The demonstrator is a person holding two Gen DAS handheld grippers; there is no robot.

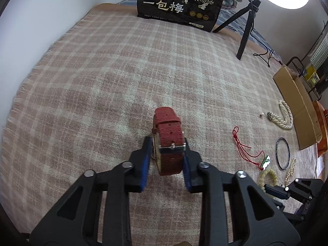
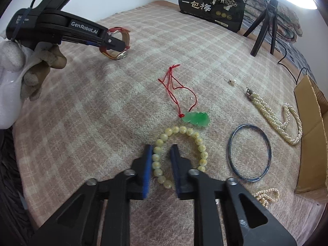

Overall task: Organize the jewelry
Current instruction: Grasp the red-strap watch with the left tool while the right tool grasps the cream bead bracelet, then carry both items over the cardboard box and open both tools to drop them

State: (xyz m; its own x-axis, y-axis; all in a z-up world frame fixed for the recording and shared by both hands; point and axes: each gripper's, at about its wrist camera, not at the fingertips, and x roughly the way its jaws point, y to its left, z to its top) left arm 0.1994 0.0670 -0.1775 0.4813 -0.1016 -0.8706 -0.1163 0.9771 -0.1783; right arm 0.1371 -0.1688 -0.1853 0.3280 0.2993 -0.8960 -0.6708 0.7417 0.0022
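Note:
A red fabric-strap watch stands on edge on the pink plaid blanket, and my left gripper is shut on it at the buckle. The right wrist view shows that gripper in a gloved hand, clamping the watch. My right gripper points down at a pale yellow bead bracelet. It is shut on the bracelet's left run of beads, which lies between the blue pads.
A green jade pendant on a red cord, a dark bangle, a pearl necklace, a small earring and a pearl bracelet lie around. An open cardboard box sits at right. A black bag and tripod stand behind.

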